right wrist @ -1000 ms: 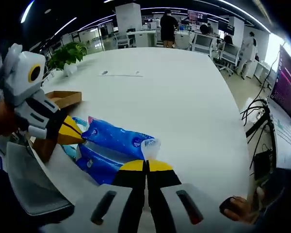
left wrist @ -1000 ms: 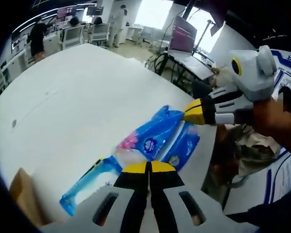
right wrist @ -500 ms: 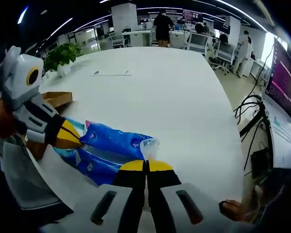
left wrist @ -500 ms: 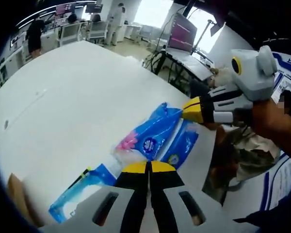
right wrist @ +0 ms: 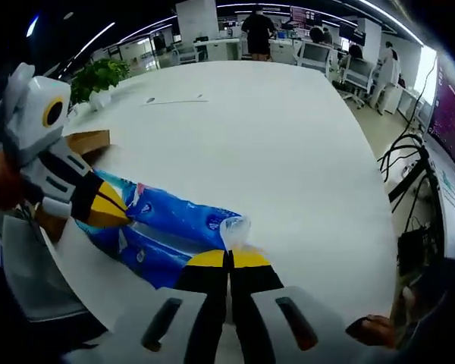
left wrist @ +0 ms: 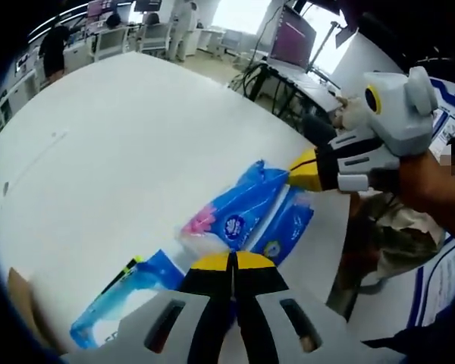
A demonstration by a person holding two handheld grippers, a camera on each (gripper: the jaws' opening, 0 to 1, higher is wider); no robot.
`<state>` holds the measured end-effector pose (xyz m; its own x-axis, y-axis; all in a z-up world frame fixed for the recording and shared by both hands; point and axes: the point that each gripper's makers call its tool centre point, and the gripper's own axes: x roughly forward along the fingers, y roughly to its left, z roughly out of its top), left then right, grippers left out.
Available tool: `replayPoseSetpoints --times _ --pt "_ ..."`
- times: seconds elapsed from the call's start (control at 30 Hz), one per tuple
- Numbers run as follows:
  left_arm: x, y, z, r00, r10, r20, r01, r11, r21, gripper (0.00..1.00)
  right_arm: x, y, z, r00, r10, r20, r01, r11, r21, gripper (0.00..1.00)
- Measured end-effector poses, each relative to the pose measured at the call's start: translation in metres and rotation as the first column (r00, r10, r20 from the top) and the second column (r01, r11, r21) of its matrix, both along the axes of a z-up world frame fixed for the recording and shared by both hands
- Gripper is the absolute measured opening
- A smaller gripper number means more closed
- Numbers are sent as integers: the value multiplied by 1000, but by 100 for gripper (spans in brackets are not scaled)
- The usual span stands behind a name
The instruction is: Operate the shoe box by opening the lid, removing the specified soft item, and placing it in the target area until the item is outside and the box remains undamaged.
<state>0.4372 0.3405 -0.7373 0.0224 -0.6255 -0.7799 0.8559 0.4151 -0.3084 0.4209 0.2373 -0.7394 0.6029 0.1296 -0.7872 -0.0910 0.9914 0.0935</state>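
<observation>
1. Left gripper [left wrist: 231,262]: I see its yellow-tipped jaws closed together, clamped on the crinkled clear end of the blue tissue pack [left wrist: 239,216].
2. Right gripper [right wrist: 229,259]: same on my other side, jaws together and pinching the opposite clear plastic end of that pack [right wrist: 174,220].
3. In the left gripper view the right gripper [left wrist: 307,171] comes in from the right, its yellow tips on the far corner of the pack. A person's hand [left wrist: 432,189] holds it.
4. In the right gripper view the left gripper [right wrist: 110,208] comes in from the left, tips at the pack's other end.
5. The pack is a multi-pack of blue wrapped tissue bundles, white and pink print on top. It is stretched between the two grippers, near the edge of the white tabletop [left wrist: 129,144]. I can't tell whether it rests on the tabletop or is lifted just off it.
6. A second blue plastic packet [left wrist: 125,292] lies on the tabletop just beside the left gripper, lower left in the left gripper view.
7. Brown cardboard shoe box [right wrist: 83,140]: part of it shows behind the left gripper in the right gripper view, at the tabletop edge. The pack is outside it. I can't tell the lid position.
8. Potted plant [right wrist: 98,76] stands at the far left corner of the tabletop.
9. Background: office desks, chairs, monitors, people standing [right wrist: 258,23] well apart from the tabletop.
</observation>
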Motion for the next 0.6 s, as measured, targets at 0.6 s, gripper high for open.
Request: replayPoseSetpoints --times 0.6 --pt "6 6 -17 999 4 36 -5 1000 31 0 3 -1 -23 1000 2 -24 -2 1000 -3 8"
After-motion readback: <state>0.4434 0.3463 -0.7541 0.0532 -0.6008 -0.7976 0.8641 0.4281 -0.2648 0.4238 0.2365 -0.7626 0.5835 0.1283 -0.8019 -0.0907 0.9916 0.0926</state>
